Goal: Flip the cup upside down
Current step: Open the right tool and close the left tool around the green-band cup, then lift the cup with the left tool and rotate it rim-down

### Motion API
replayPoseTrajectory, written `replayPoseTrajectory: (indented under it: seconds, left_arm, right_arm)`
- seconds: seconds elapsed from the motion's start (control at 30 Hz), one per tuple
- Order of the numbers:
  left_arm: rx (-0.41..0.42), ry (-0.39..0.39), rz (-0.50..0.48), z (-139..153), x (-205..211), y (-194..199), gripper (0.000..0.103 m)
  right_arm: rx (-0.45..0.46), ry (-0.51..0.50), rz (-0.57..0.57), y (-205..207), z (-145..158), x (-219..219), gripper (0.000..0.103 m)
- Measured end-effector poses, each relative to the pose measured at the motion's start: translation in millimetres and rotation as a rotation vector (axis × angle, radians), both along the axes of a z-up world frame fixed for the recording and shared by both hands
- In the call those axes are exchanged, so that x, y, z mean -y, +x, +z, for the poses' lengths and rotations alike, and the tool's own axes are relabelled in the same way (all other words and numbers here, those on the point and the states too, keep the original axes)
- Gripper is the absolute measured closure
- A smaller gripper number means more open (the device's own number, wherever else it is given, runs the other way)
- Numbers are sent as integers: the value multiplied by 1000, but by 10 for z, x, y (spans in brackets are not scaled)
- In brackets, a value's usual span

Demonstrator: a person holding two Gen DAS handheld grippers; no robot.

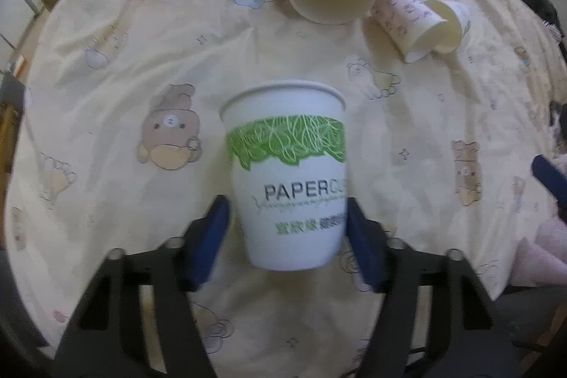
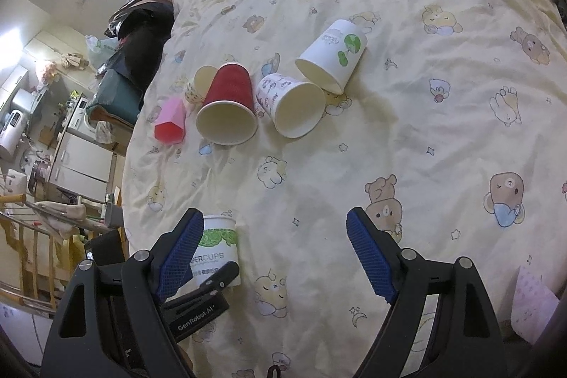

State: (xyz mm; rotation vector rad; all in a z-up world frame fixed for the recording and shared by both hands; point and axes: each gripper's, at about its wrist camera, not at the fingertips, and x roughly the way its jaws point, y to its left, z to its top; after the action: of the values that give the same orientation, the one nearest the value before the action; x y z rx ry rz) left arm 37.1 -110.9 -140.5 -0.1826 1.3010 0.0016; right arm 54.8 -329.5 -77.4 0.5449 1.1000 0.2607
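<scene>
A white paper cup with a green band and "PAPERCUPS" print [image 1: 288, 172] sits between the blue pads of my left gripper [image 1: 287, 211], rim pointing away from the camera. The pads touch both sides of its lower wall. The same cup shows in the right wrist view [image 2: 217, 245], standing on the bed sheet with the left gripper's finger against it. My right gripper [image 2: 274, 236] is open and empty above the sheet, to the right of that cup.
Several cups lie on their sides on the yellow bear-print sheet [image 2: 443, 137]: a red cup [image 2: 228, 108], a white patterned cup [image 2: 292, 105], a white cup with green print [image 2: 333, 55], a pink cup [image 2: 170, 124]. Bed edge and furniture at left.
</scene>
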Motion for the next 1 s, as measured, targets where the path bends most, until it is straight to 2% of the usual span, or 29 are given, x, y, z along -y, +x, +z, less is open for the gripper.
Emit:
replayPoseTrajectory:
  seconds: [0.2,0.33,0.63,0.8,0.87,1.0]
  left_arm:
    - [36,-36,1,138,-95,-24,53]
    - [42,-60,-25,380,-248,-40,53]
    - [84,0,-70,763,-732,-181,52]
    - [99,-3,-101,724,-827,-216,52]
    - [98,-33,-107,683,-833,-228,52]
    - [45,-98,-159,528,-753,-224,52]
  right_arm:
    - [-14,26,3,12,-34,8,18]
    - [-9,19,13,12,-24,-8,18]
    - [18,-3,57,12,13,-171,18]
    - [59,-12,110,43,79,-407,18]
    - [87,-26,138,61,129,-523,18]
    - [143,-48,198,53,212,-732,18]
